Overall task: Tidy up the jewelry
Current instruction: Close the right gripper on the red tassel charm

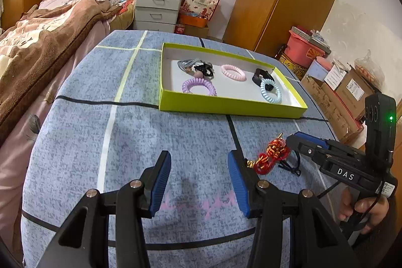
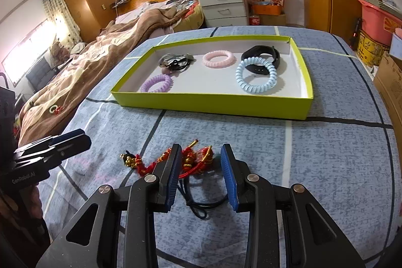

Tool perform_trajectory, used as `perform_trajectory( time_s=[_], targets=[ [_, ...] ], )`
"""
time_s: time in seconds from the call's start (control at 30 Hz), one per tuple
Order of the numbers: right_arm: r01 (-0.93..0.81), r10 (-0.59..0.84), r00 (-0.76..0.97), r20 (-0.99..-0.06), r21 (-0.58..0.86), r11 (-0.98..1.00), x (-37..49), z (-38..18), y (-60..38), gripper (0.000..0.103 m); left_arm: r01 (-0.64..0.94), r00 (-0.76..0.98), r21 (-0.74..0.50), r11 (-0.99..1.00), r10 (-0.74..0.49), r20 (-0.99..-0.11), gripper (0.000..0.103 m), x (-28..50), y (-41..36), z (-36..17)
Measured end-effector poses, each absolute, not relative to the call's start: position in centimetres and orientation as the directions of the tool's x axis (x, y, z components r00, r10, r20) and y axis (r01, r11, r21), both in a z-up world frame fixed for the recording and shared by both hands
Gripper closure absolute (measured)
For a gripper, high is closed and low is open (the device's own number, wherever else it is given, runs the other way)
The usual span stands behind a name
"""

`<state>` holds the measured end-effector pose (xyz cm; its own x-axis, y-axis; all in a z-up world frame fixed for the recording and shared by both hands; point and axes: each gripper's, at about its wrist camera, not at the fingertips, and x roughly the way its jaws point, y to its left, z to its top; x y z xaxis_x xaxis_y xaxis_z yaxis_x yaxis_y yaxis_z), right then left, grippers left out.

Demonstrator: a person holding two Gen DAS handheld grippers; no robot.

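Right gripper (image 2: pixel 201 175) released, jaws apart, poised over the near part of the blue patterned table (image 2: pixel 326 167), with the red-and-gold knotted cord charm (image 2: pixel 193 162) lying on the cloth between and just beyond the blue pads, untouched as far as can be told. Black cord loop (image 2: pixel 201 205) trailing from the charm toward the near edge. Left gripper (image 1: pixel 199 182) likewise released, jaws wide, nothing between them, just left of the charm (image 1: pixel 271 155). Farther off, a lime-green shallow tray (image 2: pixel 213 102) flat on the table. Inside it: lilac coil hair tie (image 2: pixel 157 83) near left, pink coil hair tie (image 2: pixel 218 59) toward the far middle, pale blue coil hair tie (image 2: pixel 256 77) at right, overlapping a black band (image 2: pixel 263 54) behind it, and a tangle of grey and black hair ties (image 2: pixel 176 62) at far left. Beyond the table, a bed with a brown blanket (image 2: pixel 88 59) on the left.
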<state>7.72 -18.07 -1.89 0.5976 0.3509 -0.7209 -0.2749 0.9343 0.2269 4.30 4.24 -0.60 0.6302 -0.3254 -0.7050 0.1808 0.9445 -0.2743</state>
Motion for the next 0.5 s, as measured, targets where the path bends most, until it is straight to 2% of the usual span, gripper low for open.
perform_trajectory(
  time_s=[0.23, 0.4, 0.43, 0.47, 0.5],
  targets=[
    [-0.281, 0.349, 0.592, -0.727, 0.22, 0.934, 7.6, -2.0, -17.7, 0.091, 0.175, 0.63, -0.28, 0.944, -0.326, -0.705, 0.054, 3.9, 4.4, -0.8],
    [-0.28, 0.357, 0.609, -0.709, 0.229, 0.932, 7.0, -1.6, -18.0, 0.095, 0.175, 0.63, -0.28, 0.944, -0.326, -0.705, 0.054, 3.6, 4.5, -0.8],
    [-0.278, 0.358, 0.614, -0.703, 0.231, 0.932, 6.8, -1.4, -18.1, 0.097, 0.176, 0.63, -0.28, 0.944, -0.327, -0.705, 0.054, 3.5, 4.4, -0.8],
    [-0.278, 0.36, 0.617, -0.7, 0.235, 0.932, 6.7, -1.3, -18.3, 0.103, 0.176, 0.63, -0.28, 0.944, -0.327, -0.705, 0.054, 3.5, 4.4, -0.7],
    [-0.277, 0.363, 0.622, -0.693, 0.239, 0.931, 6.4, -1.1, -18.5, 0.103, 0.179, 0.63, -0.28, 0.943, -0.328, -0.704, 0.054, 3.4, 4.4, -0.7]
  ],
)
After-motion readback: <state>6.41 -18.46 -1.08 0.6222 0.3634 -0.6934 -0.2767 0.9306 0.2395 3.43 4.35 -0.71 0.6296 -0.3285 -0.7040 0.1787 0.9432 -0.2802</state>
